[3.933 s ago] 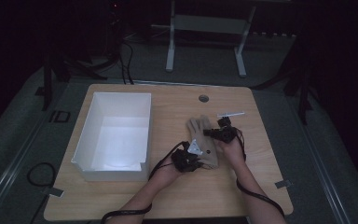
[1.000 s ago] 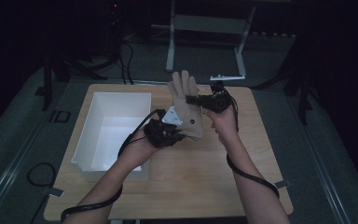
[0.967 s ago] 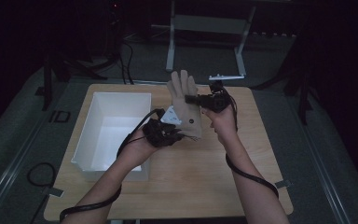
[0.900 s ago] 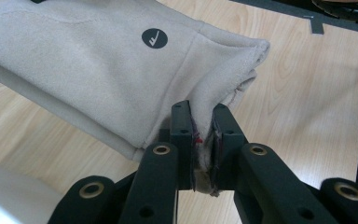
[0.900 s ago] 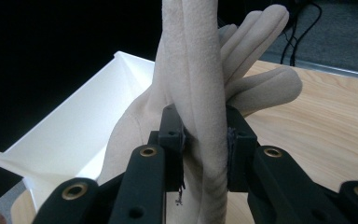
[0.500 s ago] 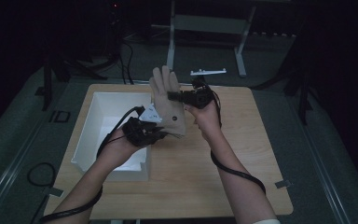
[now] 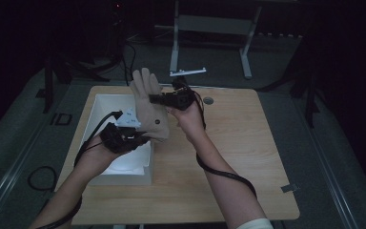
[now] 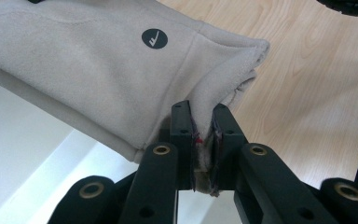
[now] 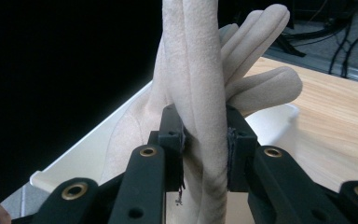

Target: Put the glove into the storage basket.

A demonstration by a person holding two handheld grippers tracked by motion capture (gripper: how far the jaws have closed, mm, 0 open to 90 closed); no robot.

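A beige fleece glove hangs in the air between both grippers, over the right edge of the white bin. My left gripper is shut on the glove's cuff, near a round black logo. My right gripper is shut on the glove's finger end, with the beige fingers spreading upward past its jaws. The glove stretches from cuff at lower left to fingers at upper right in the high view.
The wooden table has a round grommet near its far edge. The white bin's wall lies below the glove. Cables trail from both grippers along the person's forearms. Dark floor and a metal stand surround the table.
Both grippers have carried the glove up off the table and leftward, from the table's middle to above the bin's right edge.
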